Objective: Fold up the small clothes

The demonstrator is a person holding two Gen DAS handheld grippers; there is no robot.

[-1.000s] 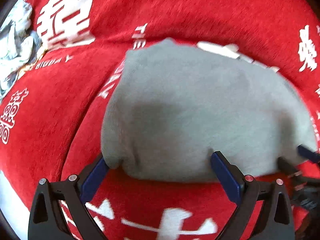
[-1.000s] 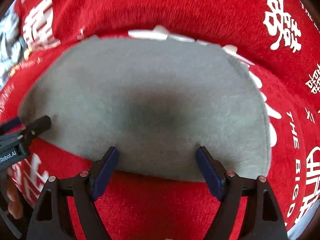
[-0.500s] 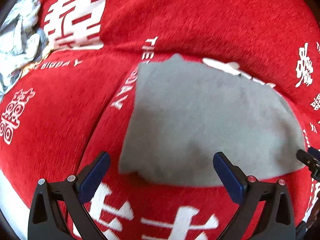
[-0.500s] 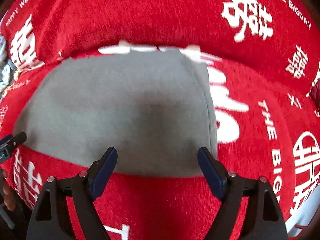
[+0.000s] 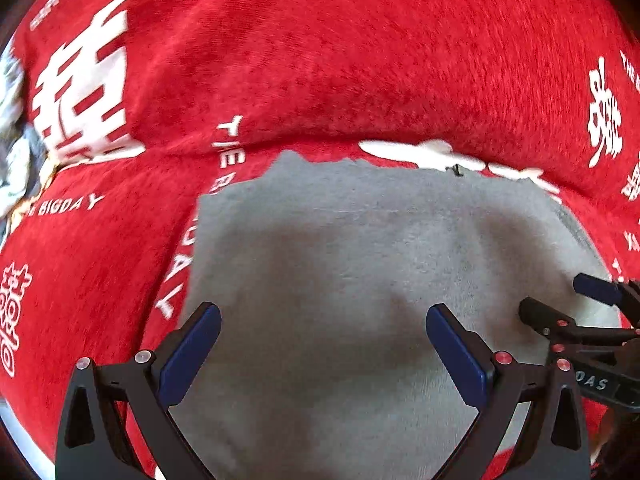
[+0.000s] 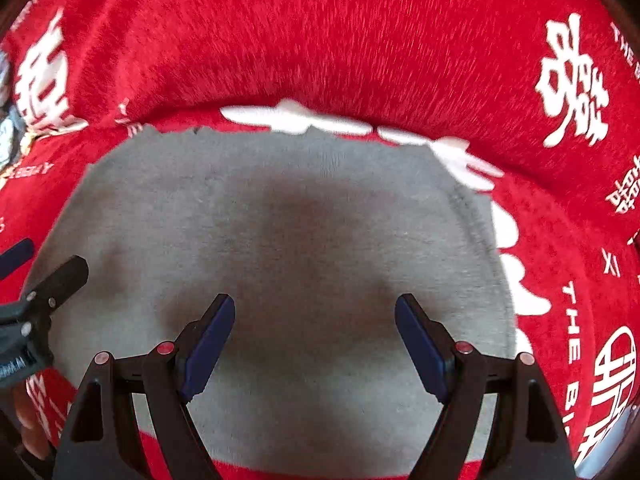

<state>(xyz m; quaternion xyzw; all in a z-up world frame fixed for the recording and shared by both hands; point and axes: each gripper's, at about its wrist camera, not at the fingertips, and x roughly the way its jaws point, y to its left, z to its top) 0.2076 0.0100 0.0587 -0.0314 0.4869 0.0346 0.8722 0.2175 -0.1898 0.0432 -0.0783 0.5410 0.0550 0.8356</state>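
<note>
A grey folded garment [image 5: 340, 264] lies flat on the red cloth; it also shows in the right wrist view [image 6: 280, 232]. My left gripper [image 5: 324, 336] is open and empty, hovering over the garment's left part. My right gripper [image 6: 316, 324] is open and empty over the garment's right part. The right gripper shows at the right edge of the left wrist view [image 5: 576, 300], and the left gripper shows at the left edge of the right wrist view [image 6: 44, 272].
The red plush cloth [image 5: 320, 60] with white characters and lettering covers the surface and rises behind the garment. A pile of pale crumpled clothes [image 5: 12, 128] lies at the far left. A pale edge shows at the lower right [image 6: 616, 440].
Both grippers have moved forward over the grey garment, which now fills more of each view. The garment lies flatter than a second ago. Both stay open.
</note>
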